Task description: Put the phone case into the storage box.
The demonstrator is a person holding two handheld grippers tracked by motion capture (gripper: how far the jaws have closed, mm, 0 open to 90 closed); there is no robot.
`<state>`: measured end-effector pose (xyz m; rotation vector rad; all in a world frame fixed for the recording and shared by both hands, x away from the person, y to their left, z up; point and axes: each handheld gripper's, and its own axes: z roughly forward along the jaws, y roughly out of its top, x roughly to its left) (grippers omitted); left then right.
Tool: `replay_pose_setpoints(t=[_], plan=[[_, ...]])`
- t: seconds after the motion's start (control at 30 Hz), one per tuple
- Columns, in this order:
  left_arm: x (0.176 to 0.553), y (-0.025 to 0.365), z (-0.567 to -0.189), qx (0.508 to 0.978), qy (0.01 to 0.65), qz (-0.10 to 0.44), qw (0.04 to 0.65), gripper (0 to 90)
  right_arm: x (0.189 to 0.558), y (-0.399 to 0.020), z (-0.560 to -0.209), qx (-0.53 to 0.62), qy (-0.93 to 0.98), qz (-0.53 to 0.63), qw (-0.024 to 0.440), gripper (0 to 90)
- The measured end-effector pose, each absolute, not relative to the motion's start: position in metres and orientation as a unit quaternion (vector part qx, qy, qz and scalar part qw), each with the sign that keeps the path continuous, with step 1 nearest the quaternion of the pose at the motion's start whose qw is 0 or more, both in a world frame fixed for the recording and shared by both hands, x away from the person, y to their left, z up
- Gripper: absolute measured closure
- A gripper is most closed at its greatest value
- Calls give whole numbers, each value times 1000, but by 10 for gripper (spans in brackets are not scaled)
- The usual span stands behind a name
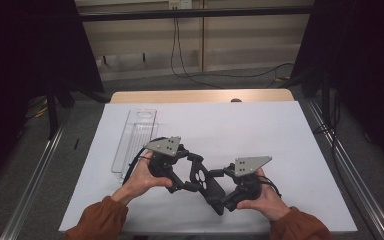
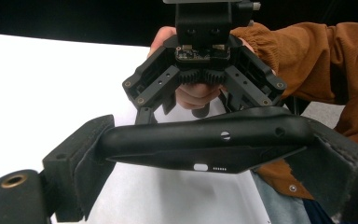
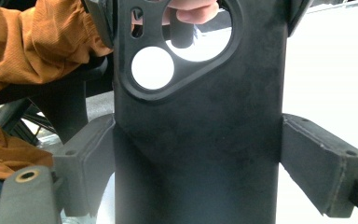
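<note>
A black phone case with round camera cut-outs hangs just above the white sheet, gripped from both sides. My left gripper comes in from the left and is shut on it. In the left gripper view the case lies lengthwise between the two pads. My right gripper reaches in from the right, also shut on the case. The right gripper view has the case standing upright between the grey pads, which press on its long edges, with the camera opening at the top.
A clear plastic package lies flat on the white sheet, beyond my left hand. The wooden table edge runs along the back. Metal rails border the table on both sides, and cables cross the floor behind it.
</note>
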<state>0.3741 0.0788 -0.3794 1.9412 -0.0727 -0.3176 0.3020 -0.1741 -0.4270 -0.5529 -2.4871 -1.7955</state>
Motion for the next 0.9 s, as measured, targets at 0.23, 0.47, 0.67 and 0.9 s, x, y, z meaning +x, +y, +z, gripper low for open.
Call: replay_pose_setpoints(t=[0.23, 0.47, 0.67, 0.9], plan=[[374, 80, -378, 825, -33, -136, 547, 132, 302, -173, -427, -174, -800, -574, 12, 146], [373, 80, -375, 821, -27, -135, 553, 141, 302, -174, -426, -173, -795, -581, 12, 142], [372, 79, -373, 819, -23, -136, 557, 144, 301, -174, -425, -173, -792, -586, 9, 137], [371, 80, -369, 816, -15, -126, 564, 146, 301, -174, -425, -180, -786, -592, 10, 102]])
